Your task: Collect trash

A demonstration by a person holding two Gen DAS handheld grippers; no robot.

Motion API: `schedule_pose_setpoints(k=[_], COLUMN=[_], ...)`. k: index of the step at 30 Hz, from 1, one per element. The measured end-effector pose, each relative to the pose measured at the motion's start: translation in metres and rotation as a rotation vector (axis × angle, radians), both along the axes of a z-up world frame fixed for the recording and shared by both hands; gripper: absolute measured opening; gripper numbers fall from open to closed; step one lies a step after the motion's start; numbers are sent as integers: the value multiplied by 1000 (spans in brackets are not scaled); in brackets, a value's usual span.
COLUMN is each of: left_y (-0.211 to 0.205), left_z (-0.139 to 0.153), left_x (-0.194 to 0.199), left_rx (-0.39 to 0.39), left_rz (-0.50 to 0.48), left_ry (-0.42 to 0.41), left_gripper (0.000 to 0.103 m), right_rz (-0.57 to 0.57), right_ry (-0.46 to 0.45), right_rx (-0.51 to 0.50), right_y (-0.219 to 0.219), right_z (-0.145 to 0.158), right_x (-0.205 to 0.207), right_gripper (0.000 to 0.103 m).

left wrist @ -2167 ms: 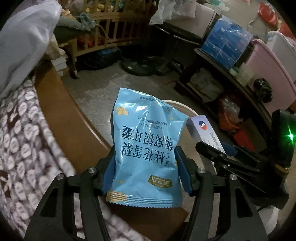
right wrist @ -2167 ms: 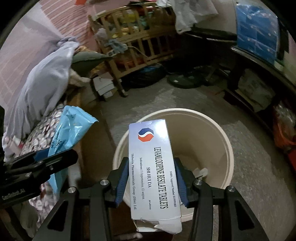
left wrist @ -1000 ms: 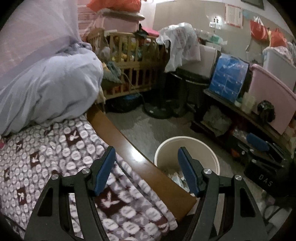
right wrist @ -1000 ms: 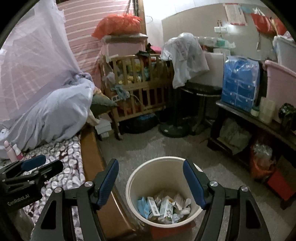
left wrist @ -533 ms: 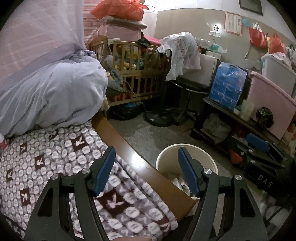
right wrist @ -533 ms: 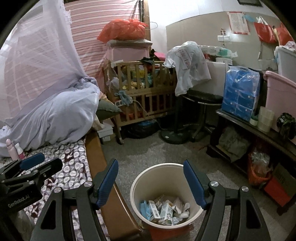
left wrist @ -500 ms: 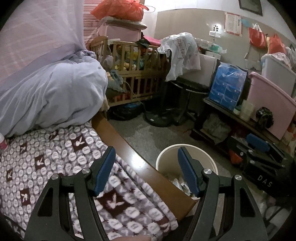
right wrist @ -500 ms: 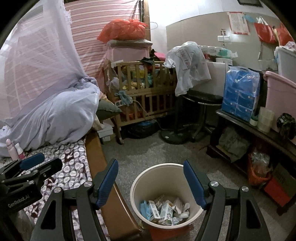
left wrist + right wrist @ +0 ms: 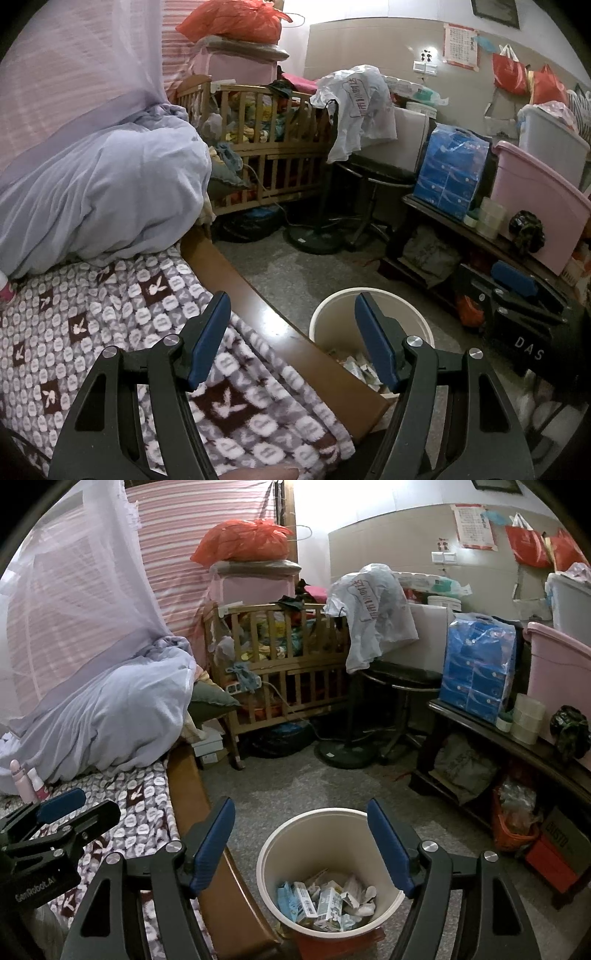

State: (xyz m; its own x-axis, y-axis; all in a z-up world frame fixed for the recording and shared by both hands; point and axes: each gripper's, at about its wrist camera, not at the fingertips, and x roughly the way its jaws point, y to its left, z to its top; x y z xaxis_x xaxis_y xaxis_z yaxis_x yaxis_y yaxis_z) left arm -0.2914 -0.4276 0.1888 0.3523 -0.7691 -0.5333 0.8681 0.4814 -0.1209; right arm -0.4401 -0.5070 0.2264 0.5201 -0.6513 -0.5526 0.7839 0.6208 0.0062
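Left wrist view: left gripper (image 9: 291,323) released, fingers (image 9: 208,334) spread with nothing between them. It hangs over the patterned blanket (image 9: 92,332) at the bed's wooden edge (image 9: 258,306). The bin (image 9: 369,295), cream, stands on the floor just past that edge, partly hidden by the right-hand finger; scraps of trash (image 9: 354,363) show inside it. Lilac bedding (image 9: 110,192) is heaped at the head of the bed, under a mosquito net (image 9: 74,74). Beyond it a wooden crib (image 9: 273,147) full of clothes, then a stool (image 9: 373,192) and a blue tissue pack (image 9: 452,170) on a low shelf. The other gripper's dark body is at the right edge.

Right wrist view: right gripper (image 9: 301,843) also released, fingers (image 9: 388,845) apart and empty. The bin (image 9: 332,816) sits right below and between them, on the floor beside the bed edge (image 9: 192,794). Trash (image 9: 325,901) lies in its bottom: small cartons, a blue wrapper, crumpled paper. The left gripper (image 9: 59,812) shows at the left, over the blanket (image 9: 140,812). Two small pink bottles (image 9: 27,779) stand by the bedding (image 9: 110,716). An orange bag (image 9: 243,542) tops a pink box behind the crib (image 9: 280,657).
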Motion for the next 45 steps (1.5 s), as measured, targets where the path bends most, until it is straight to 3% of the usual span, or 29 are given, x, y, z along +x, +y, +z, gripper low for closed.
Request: schedule_pose_setpoints(k=[45], left_y=[-4], left_z=[-6], left_x=[-3], left_rx=[11], left_rz=[-20], left_ry=[17], left_gripper=[69], right_rz=[-7], right_ry=[20], right_rx=[13], right_y=[-13], right_z=[-11], right_x=[-13], right_gripper=[75])
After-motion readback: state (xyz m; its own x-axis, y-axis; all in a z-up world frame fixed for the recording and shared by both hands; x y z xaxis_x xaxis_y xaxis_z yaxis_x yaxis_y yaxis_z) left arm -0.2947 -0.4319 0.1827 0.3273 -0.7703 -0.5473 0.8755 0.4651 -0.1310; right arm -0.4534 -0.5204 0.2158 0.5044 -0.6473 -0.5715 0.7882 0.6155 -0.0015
